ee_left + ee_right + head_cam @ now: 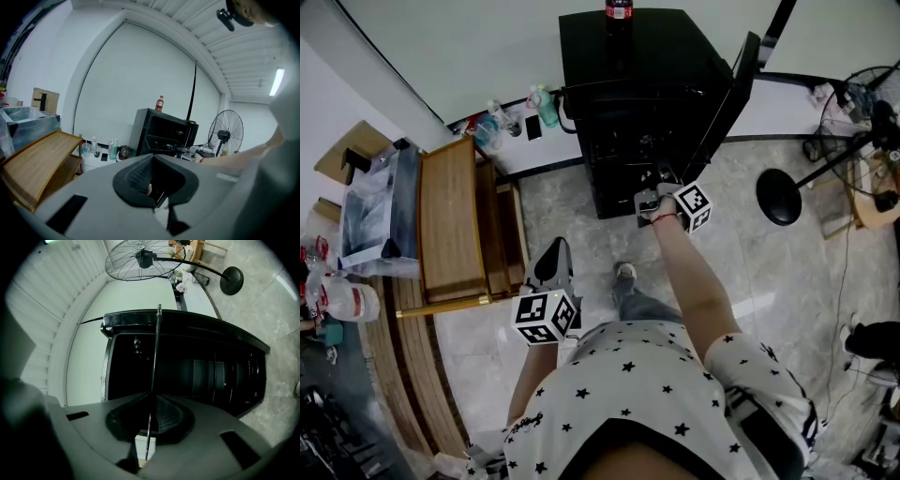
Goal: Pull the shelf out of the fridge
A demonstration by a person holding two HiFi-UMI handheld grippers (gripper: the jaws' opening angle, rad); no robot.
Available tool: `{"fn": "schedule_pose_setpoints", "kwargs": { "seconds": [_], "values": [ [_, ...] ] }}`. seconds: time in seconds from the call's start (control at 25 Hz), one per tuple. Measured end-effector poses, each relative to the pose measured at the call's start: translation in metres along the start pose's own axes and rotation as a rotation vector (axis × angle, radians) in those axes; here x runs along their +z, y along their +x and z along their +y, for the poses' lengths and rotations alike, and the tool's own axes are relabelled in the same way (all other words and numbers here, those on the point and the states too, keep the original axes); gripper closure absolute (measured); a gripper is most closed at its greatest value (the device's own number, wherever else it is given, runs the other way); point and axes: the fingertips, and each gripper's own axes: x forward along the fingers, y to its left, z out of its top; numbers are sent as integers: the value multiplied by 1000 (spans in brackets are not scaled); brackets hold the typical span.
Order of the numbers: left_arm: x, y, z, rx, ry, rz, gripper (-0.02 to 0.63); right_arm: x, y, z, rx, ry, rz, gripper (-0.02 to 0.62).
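Observation:
A small black fridge (637, 103) stands against the wall with its door (727, 98) swung open to the right; a red-capped bottle (619, 9) stands on top. My right gripper (661, 192) reaches to the fridge's open front. In the right gripper view the shelf (154, 371) shows edge-on as a thin plate that runs from the dark fridge interior (211, 371) down between the jaws, and my right gripper (149, 427) is shut on it. My left gripper (553, 267) hangs low by the person's left side, away from the fridge. The left gripper (152, 187) is shut with nothing in it.
A wooden rack (450, 225) stands to the left of the fridge, with small bottles (544, 108) on the ledge behind it. A standing fan's round base (780, 197) sits on the floor to the right, with cables beyond it. The person's feet are on the tiled floor before the fridge.

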Motion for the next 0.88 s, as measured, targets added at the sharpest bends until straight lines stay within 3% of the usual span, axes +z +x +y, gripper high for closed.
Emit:
{"fn": "schedule_pose_setpoints", "kwargs": {
  "seconds": [0.88],
  "values": [
    [3,-2,2,-8,-1,-2,594,0,-1,2,-12,2,7,577]
  ]
}}
